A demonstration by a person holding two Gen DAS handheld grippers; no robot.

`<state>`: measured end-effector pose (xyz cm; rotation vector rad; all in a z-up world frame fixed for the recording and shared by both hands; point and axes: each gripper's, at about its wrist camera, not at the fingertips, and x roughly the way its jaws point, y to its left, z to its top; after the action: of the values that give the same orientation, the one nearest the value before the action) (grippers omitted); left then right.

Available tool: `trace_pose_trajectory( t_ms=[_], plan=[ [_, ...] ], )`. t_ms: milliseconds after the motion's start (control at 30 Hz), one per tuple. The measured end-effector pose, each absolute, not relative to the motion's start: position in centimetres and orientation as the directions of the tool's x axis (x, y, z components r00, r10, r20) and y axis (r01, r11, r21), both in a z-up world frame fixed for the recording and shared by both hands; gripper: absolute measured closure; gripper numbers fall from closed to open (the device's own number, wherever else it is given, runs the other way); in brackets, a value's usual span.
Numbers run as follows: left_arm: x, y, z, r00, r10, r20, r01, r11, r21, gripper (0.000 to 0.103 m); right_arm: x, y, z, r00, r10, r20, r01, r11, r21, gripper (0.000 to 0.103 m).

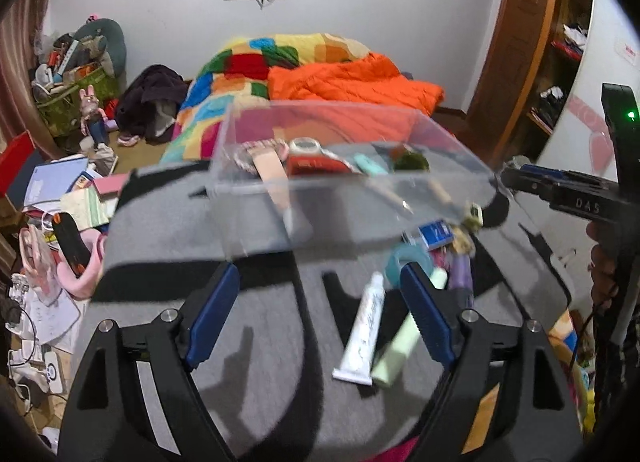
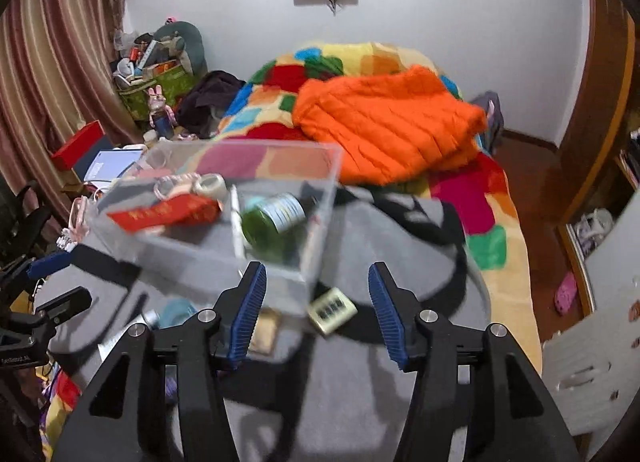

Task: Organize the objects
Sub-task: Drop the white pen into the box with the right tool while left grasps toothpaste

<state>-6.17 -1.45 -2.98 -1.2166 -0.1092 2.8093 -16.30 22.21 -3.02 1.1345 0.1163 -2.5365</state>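
Note:
A clear plastic box (image 1: 304,214) stands on a grey and black cloth (image 1: 280,322). It holds a red packet (image 2: 168,212), tape rolls (image 2: 208,184), a green jar (image 2: 272,222) and other small items. My left gripper (image 1: 320,306) is open and empty just before the box. A white tube (image 1: 362,336) and a pale green tube (image 1: 404,342) lie by its right finger. My right gripper (image 2: 318,304) is open and empty at the box's near corner (image 2: 296,294), over a small tan box (image 2: 332,310). The right gripper also shows in the left wrist view (image 1: 516,178).
A blue packet (image 1: 436,234), a teal ring (image 1: 404,258) and a purple item (image 1: 462,274) lie beside the box. The bed beyond carries a colourful quilt (image 2: 360,58) and an orange jacket (image 2: 392,122). Books and clutter (image 1: 60,198) cover the floor at left. A wooden shelf (image 1: 560,42) stands right.

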Motion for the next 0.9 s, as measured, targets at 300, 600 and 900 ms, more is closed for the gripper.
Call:
trace_pose_trajectory(
  t_ms=[300,600,900],
  plan=[
    [-6.8,-0.6,-6.3,-0.593,0.158,-0.789,-0.085,-0.987,-0.134,0.031,-17.7,22.6,-8.0,-0.49,-0.282,-0.825,0.333,-0.935,0.122,0.053],
    [-7.5,0.4,-7.6,-0.582,0.186,-0.791,-0.13,-0.982,-0.136,0.044,-19.6,21.4,-10.4,-0.476,-0.256,-0.841,0.37,-0.926,0.073,0.053],
    [-7.7,0.4,-7.7,-0.591,0.195,-0.783,-0.129,-0.981,-0.147,0.074,-18.7,21.3,-10.1,-0.499,-0.269,-0.824,0.424,-0.905,0.039,0.065]
  ],
)
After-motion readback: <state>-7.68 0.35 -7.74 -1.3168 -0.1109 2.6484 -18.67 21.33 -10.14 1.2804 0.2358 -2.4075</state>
